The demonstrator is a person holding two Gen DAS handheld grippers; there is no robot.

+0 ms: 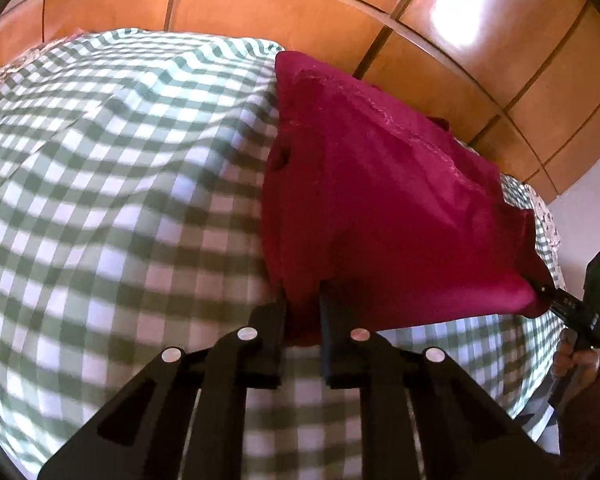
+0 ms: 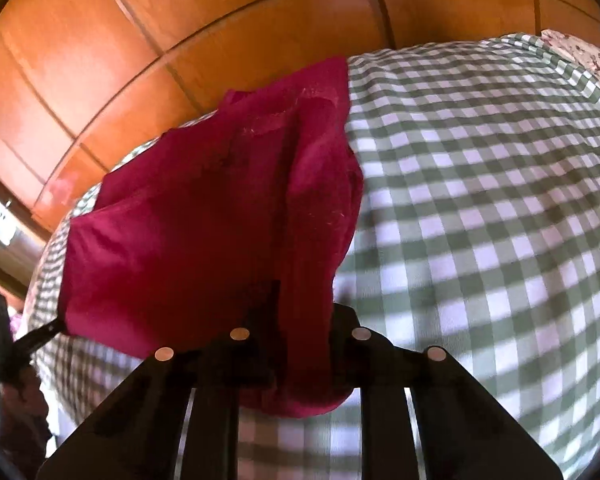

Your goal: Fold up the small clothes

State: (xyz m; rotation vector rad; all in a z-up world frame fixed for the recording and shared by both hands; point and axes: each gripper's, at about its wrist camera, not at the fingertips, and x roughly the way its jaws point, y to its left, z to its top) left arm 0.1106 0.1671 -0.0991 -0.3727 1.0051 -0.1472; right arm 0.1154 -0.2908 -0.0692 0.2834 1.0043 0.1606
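Observation:
A small crimson garment (image 1: 380, 208) is held stretched above a bed with a green-and-white checked cover (image 1: 100, 200). My left gripper (image 1: 303, 296) is shut on the garment's near left corner. My right gripper (image 1: 540, 290) shows at the right of the left wrist view, shut on the other corner. In the right wrist view the garment (image 2: 204, 232) hangs over my right gripper (image 2: 300, 316), whose fingers pinch its bunched edge; the left gripper (image 2: 58, 325) grips the far left corner. The garment's far edge droops toward the checked cover (image 2: 480, 220).
Orange wooden wardrobe doors (image 1: 260, 8) stand behind the bed, also in the right wrist view (image 2: 140, 40). A floral fabric (image 2: 580, 56) lies at the bed's far right. A white wall (image 1: 588, 200) is at right. The person's hand (image 1: 580, 364) holds the right gripper.

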